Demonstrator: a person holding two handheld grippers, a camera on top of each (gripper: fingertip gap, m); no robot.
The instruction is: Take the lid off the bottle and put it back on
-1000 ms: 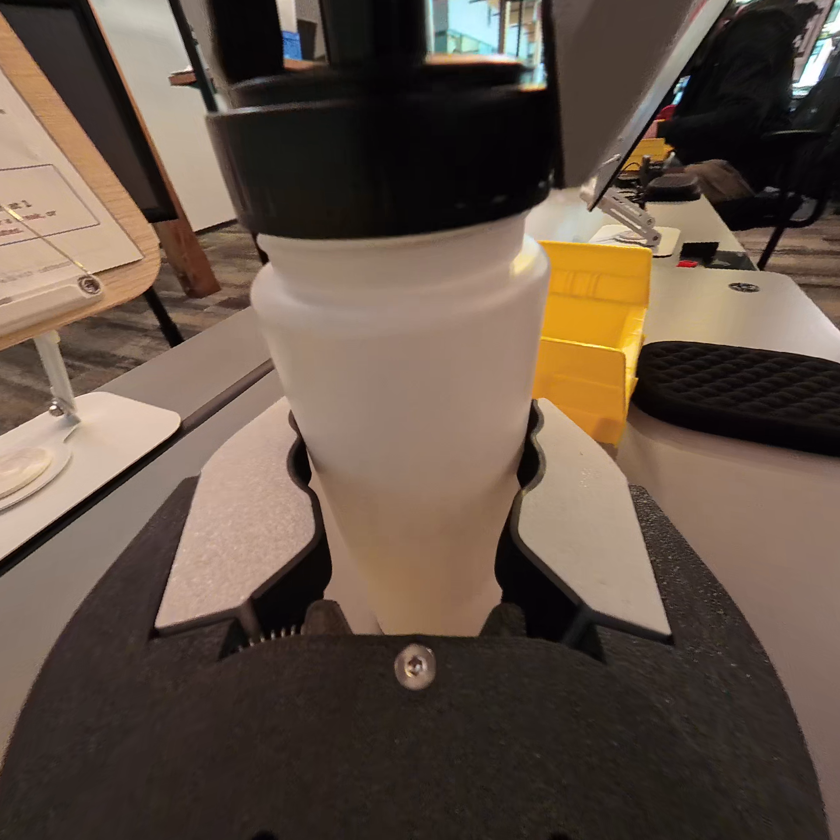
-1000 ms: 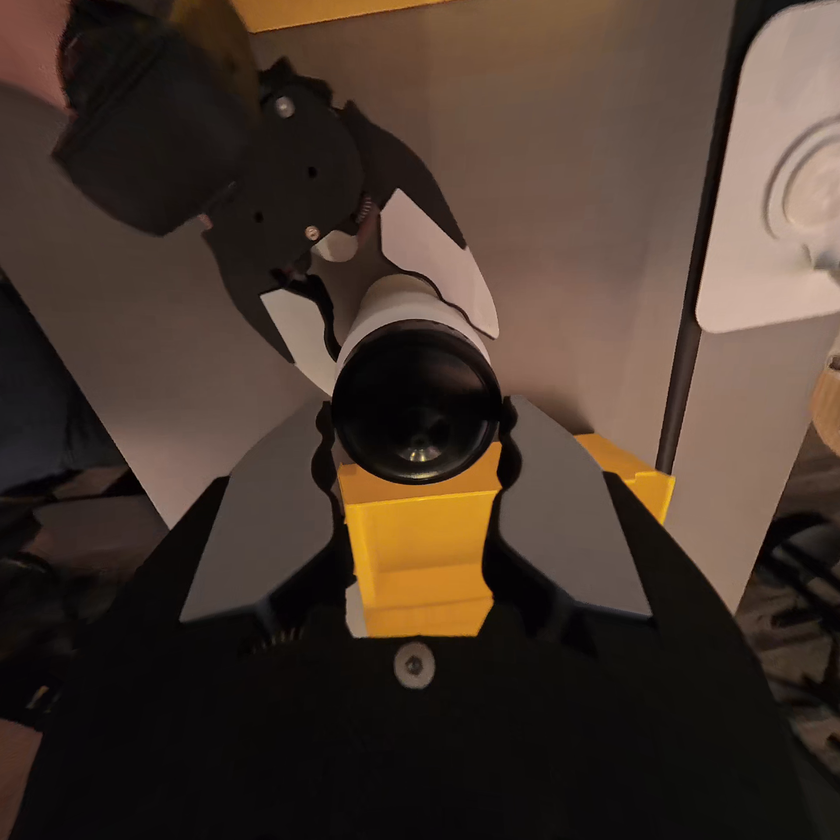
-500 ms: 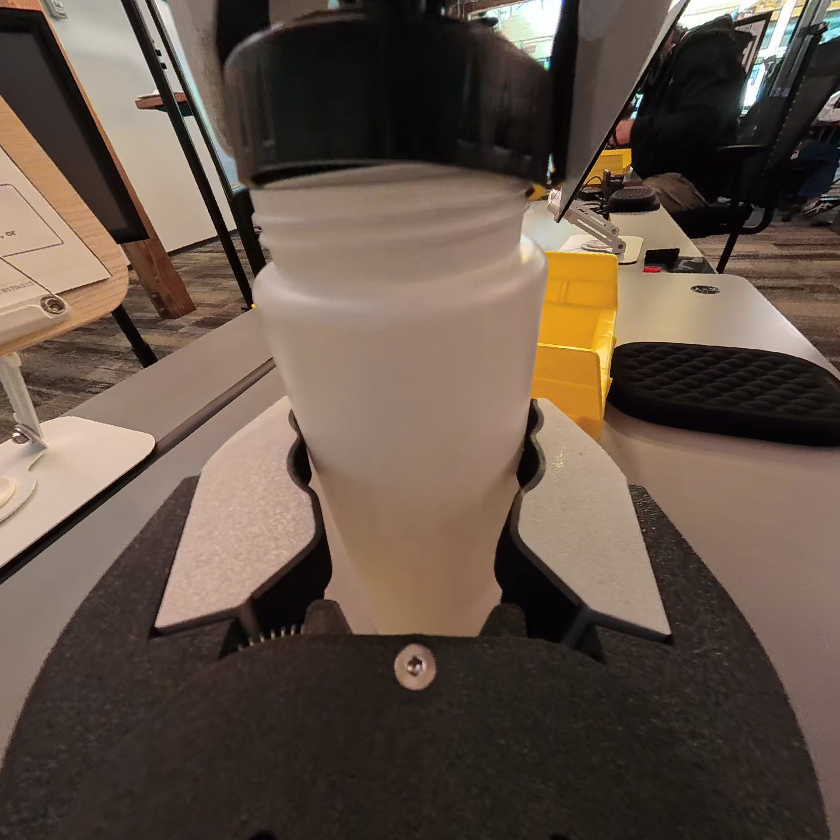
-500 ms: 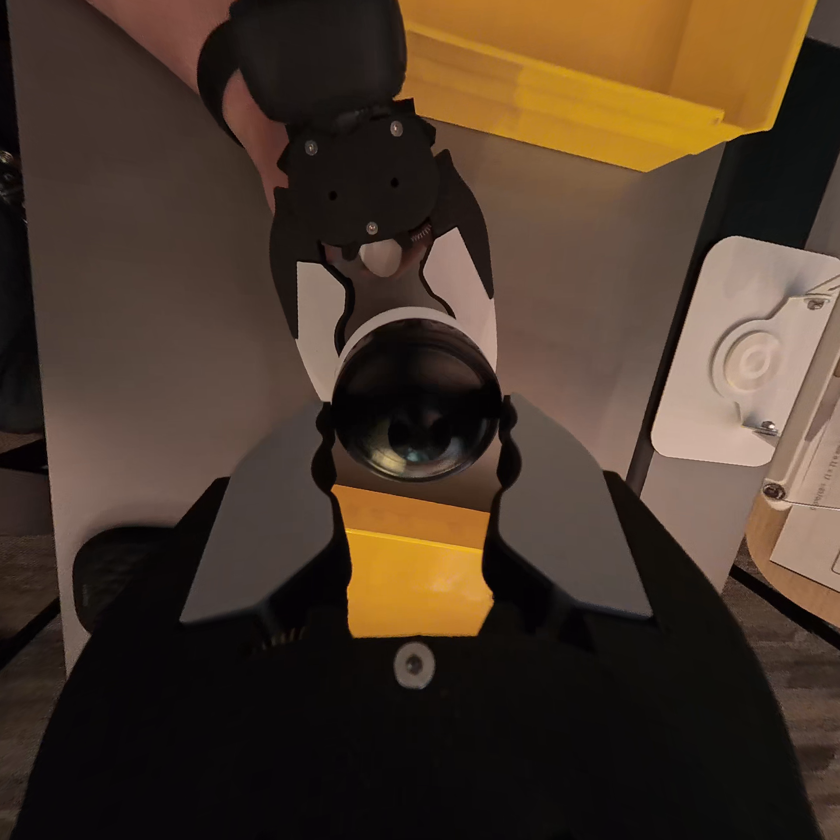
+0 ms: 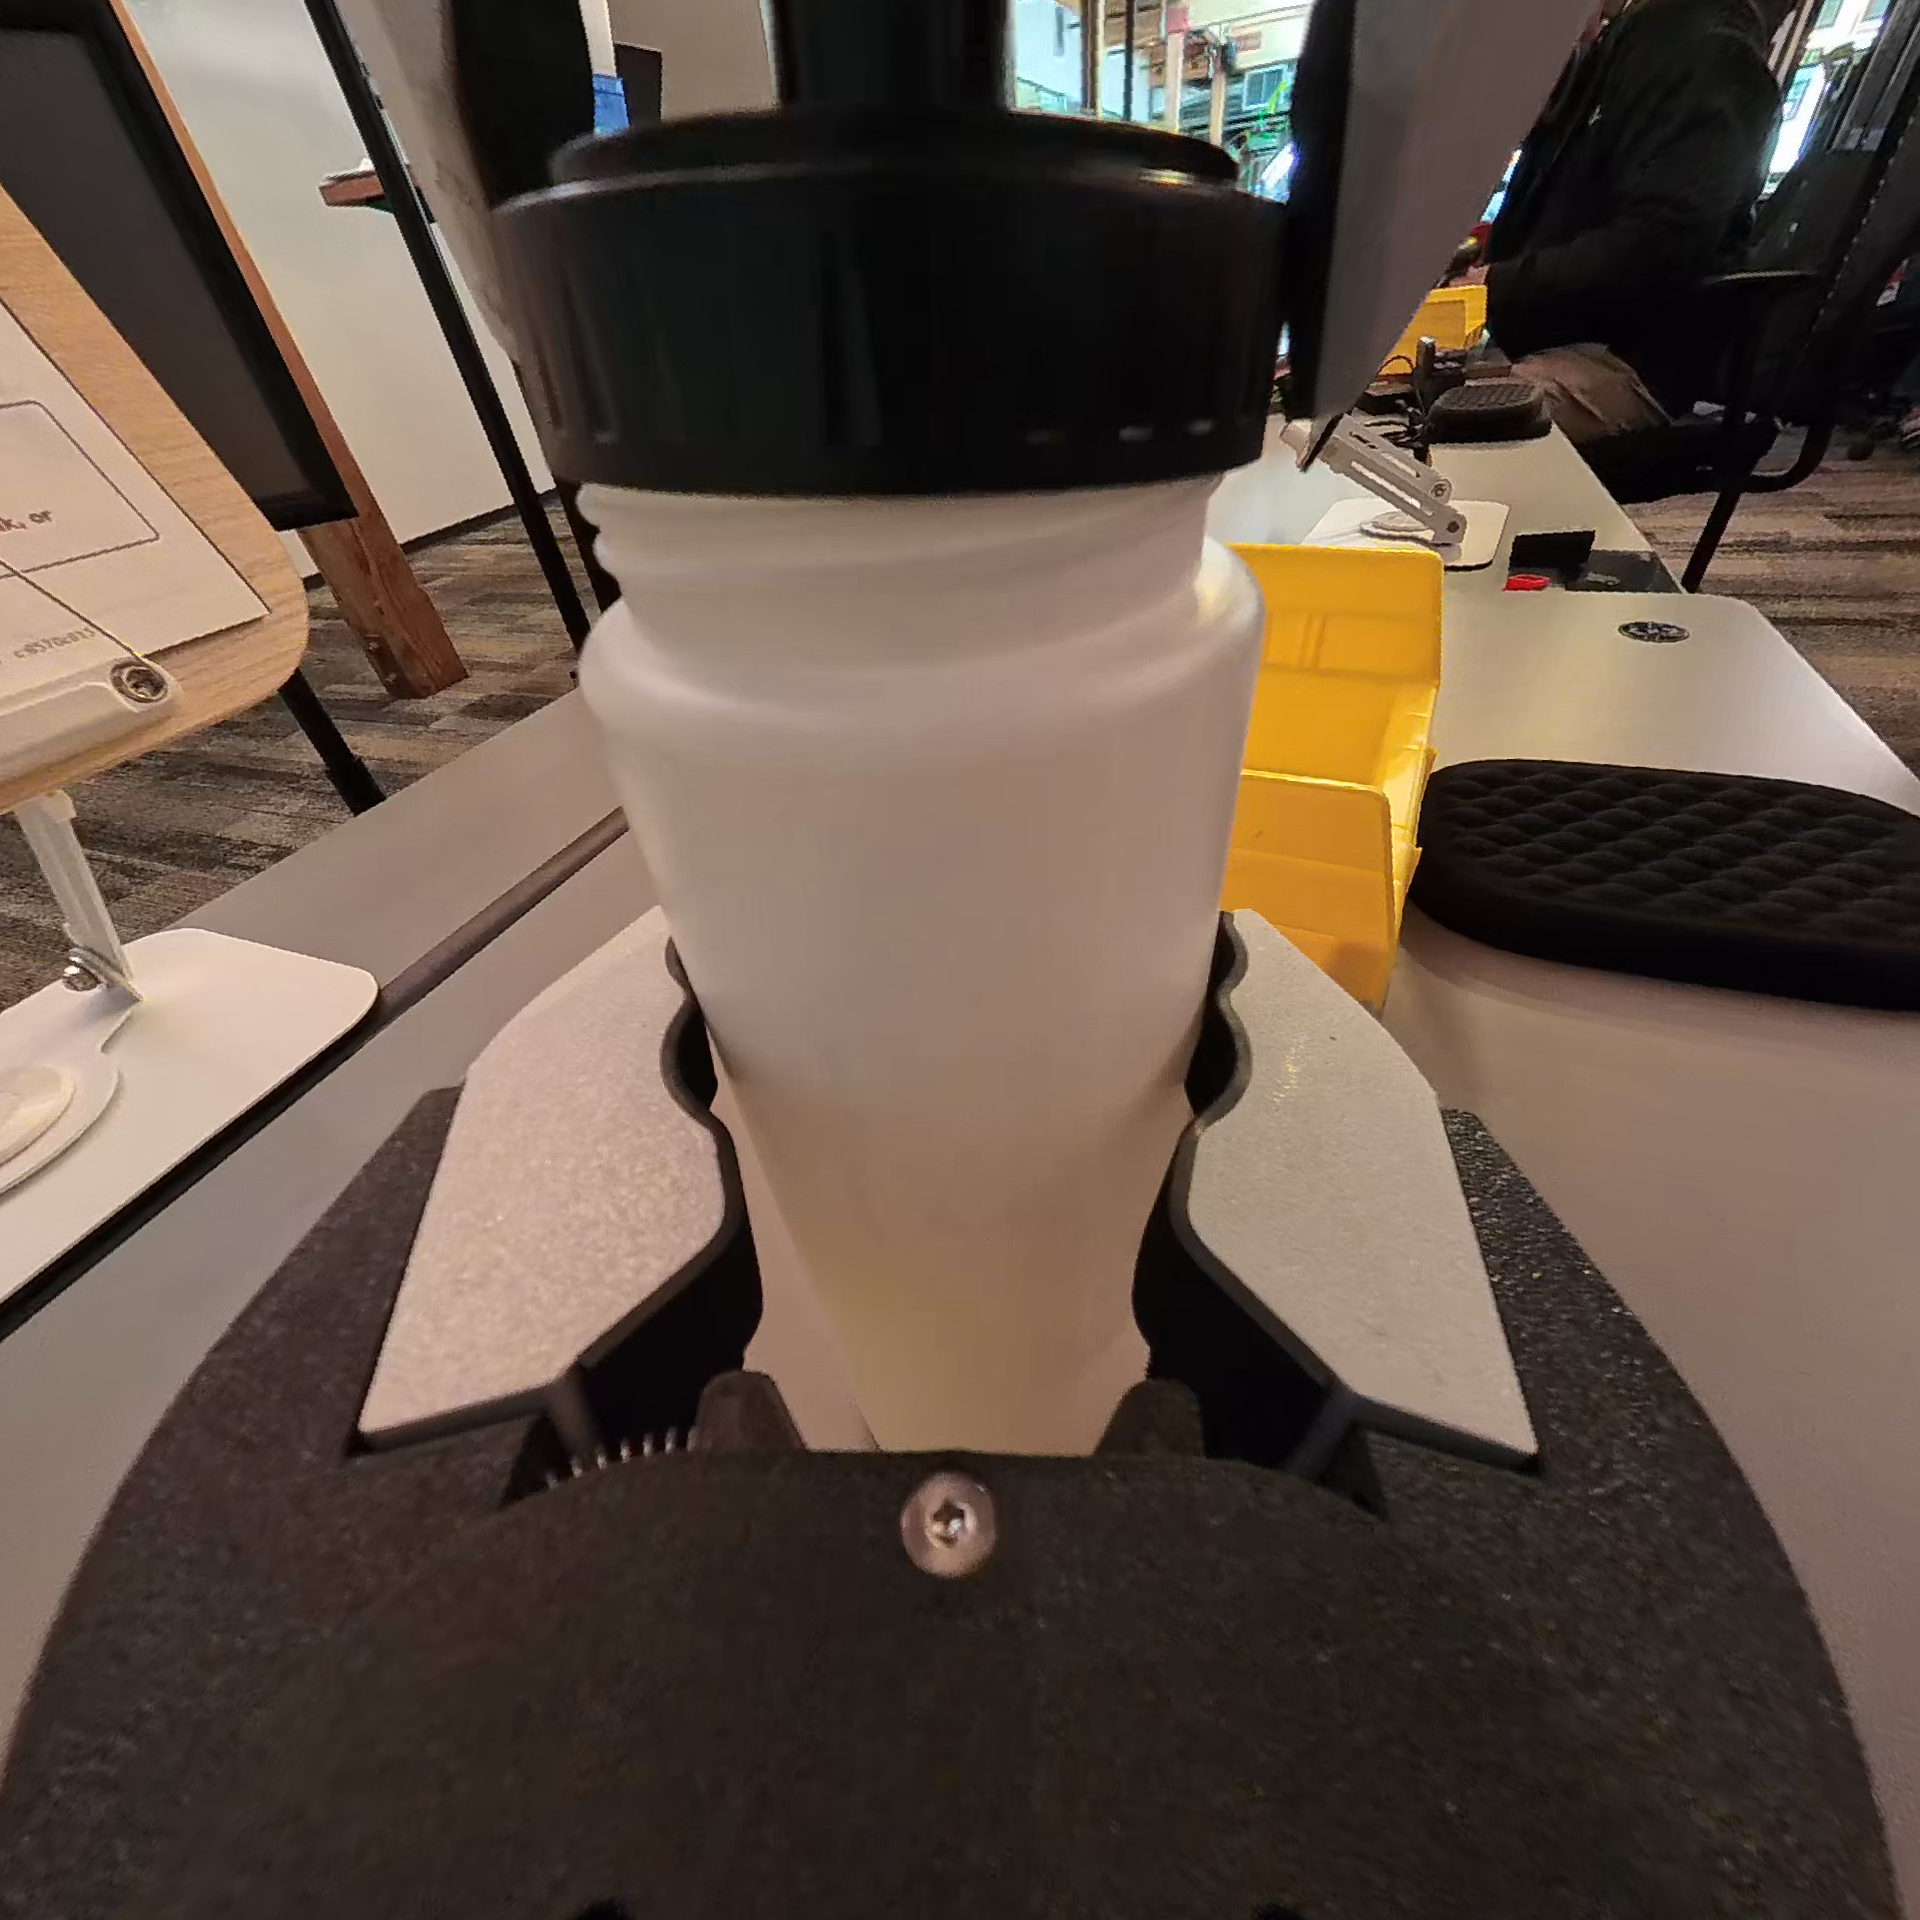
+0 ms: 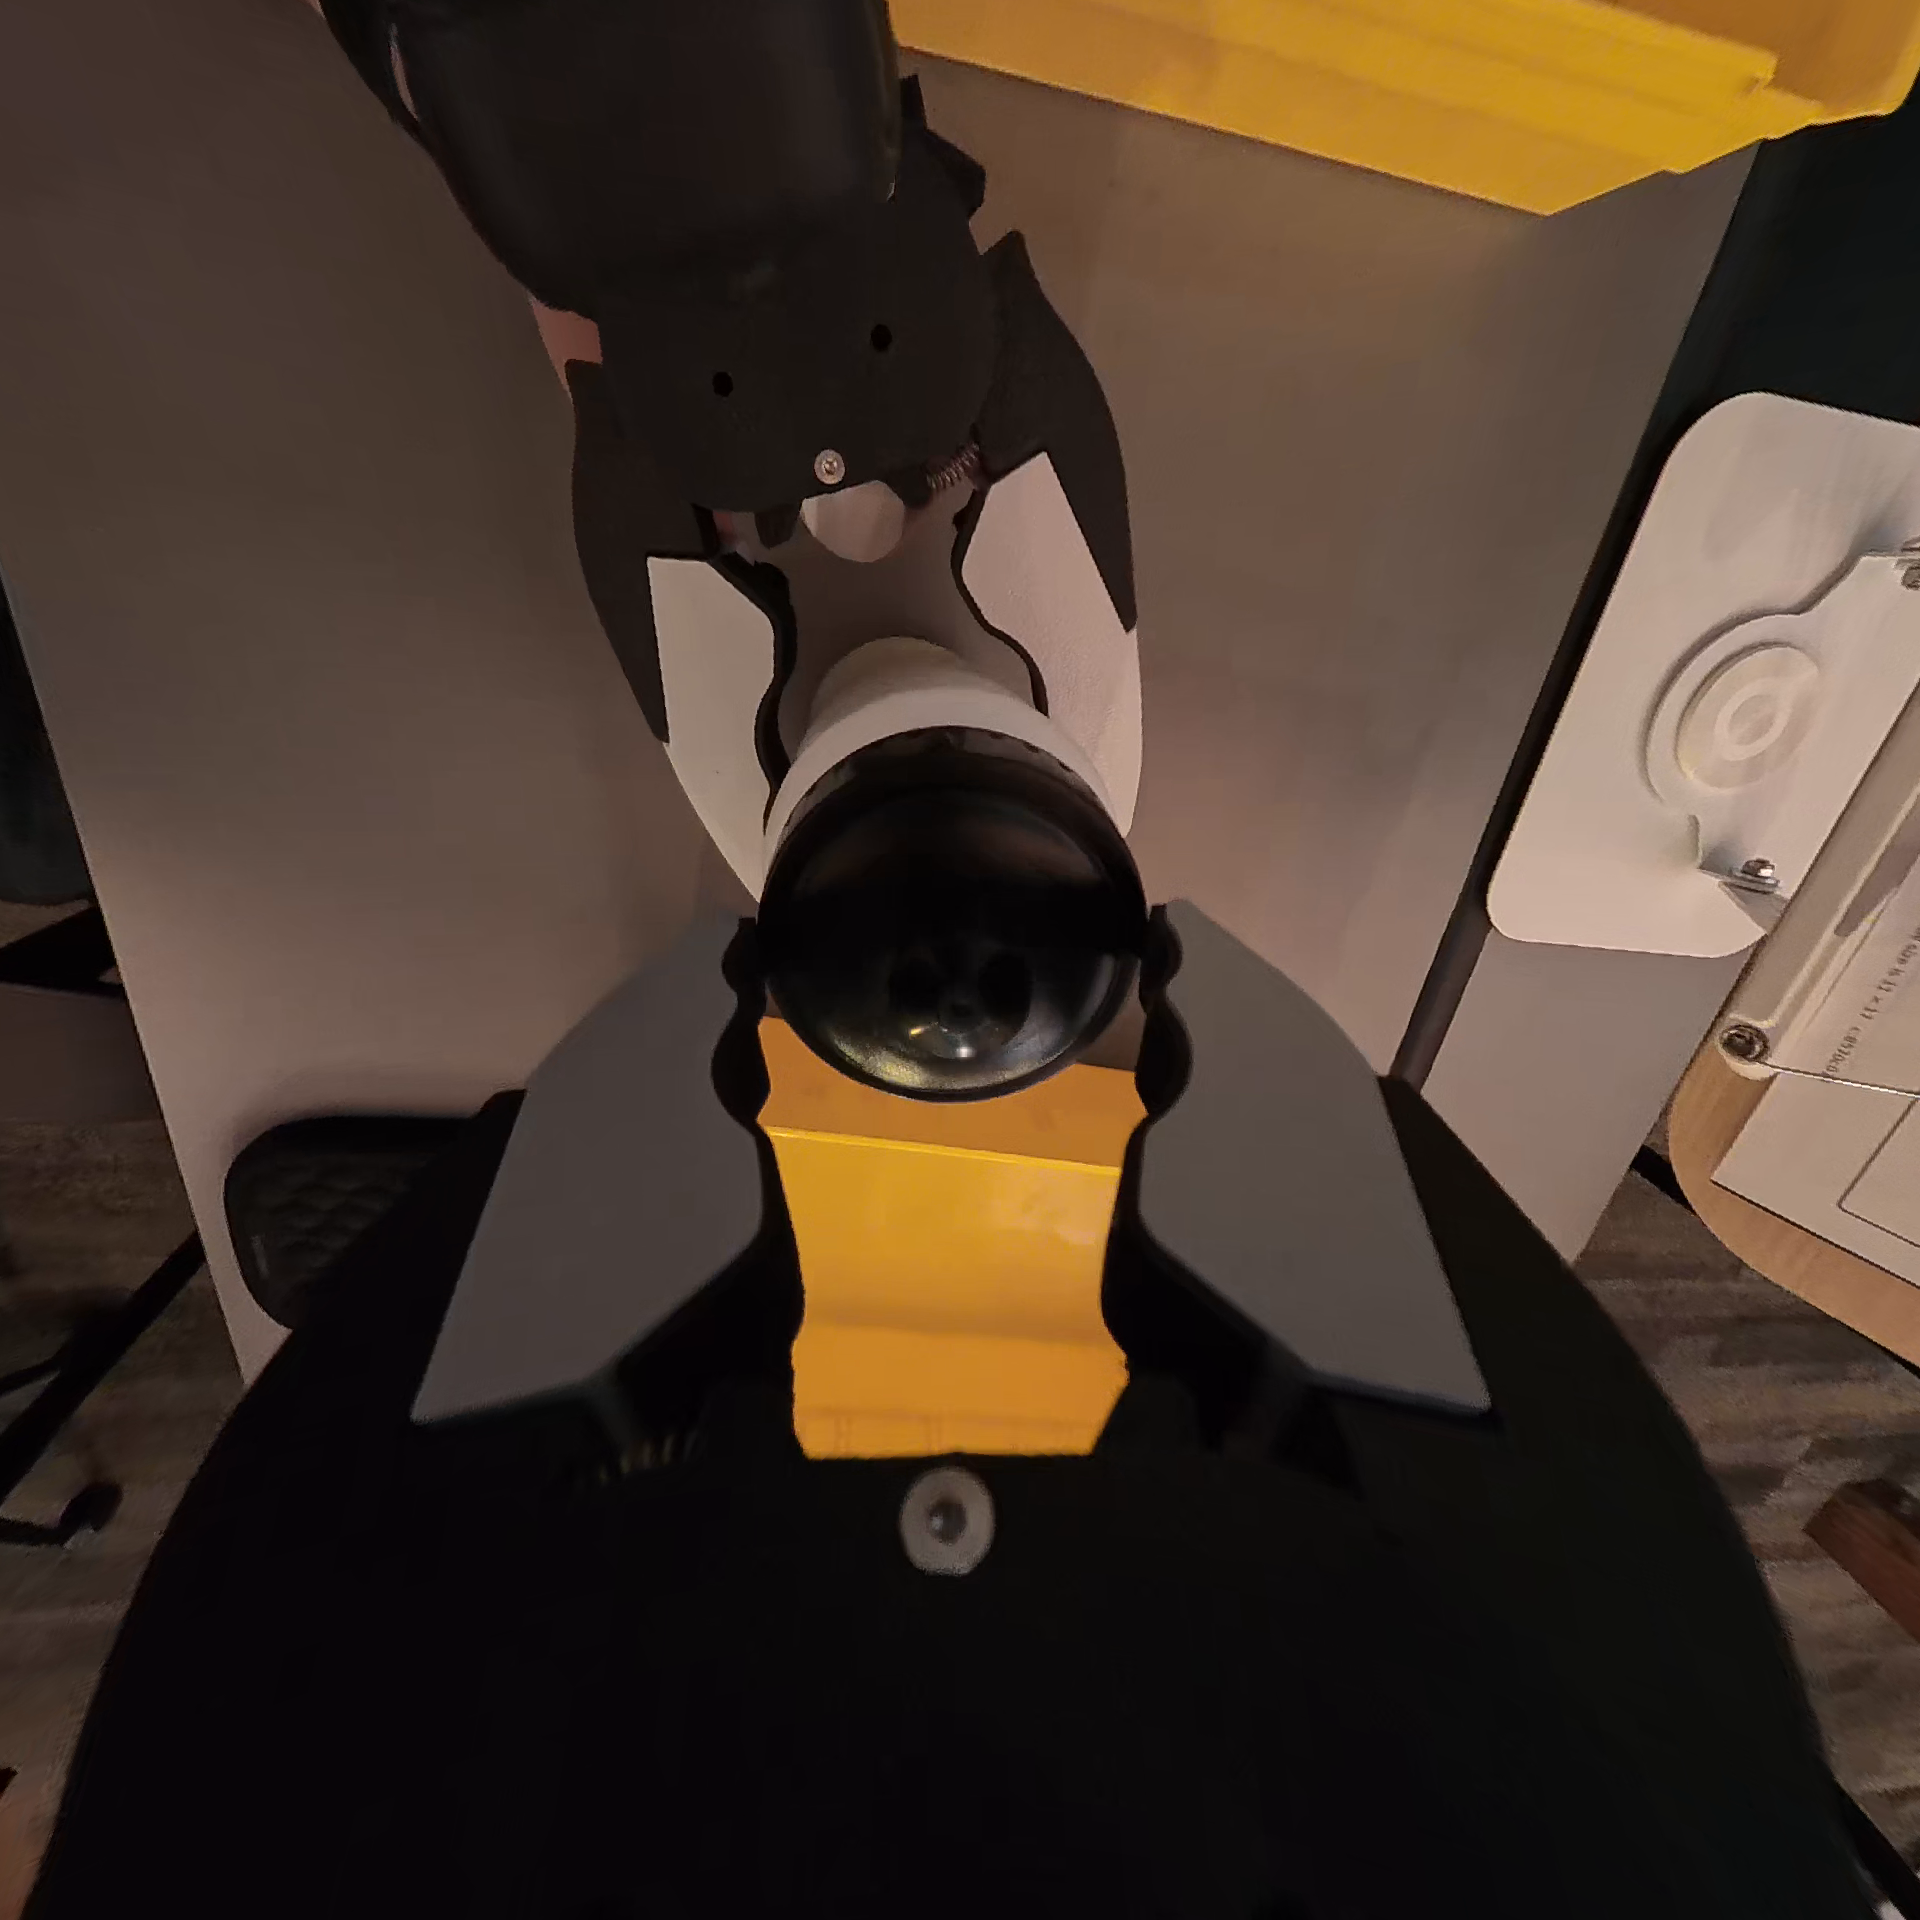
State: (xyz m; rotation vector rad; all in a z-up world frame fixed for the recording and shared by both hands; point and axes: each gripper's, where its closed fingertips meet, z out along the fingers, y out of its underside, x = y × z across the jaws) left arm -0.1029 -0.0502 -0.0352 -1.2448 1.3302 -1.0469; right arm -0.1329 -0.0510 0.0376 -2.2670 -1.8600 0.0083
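Change: the round black ribbed plastic lid (image 5: 894, 312) has come down since half a second ago and now covers most of the neck thread.
Bottle: white cylindrical plastic bottle (image 5: 925, 831), held upright above the grey counter (image 5: 1662, 1195).
Left hand-held gripper (image 5: 940, 1060): clamped on the bottle's body.
Right hand-held gripper (image 6: 948, 971): fingers pressed on the lid's sides from above.
Behind: yellow plastic bin (image 5: 1330, 748).

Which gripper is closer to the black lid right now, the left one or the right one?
Right. The right gripper is at the black lid, its fingers flanking the lid's sides. The left gripper is clamped lower down on the white bottle, below the lid.
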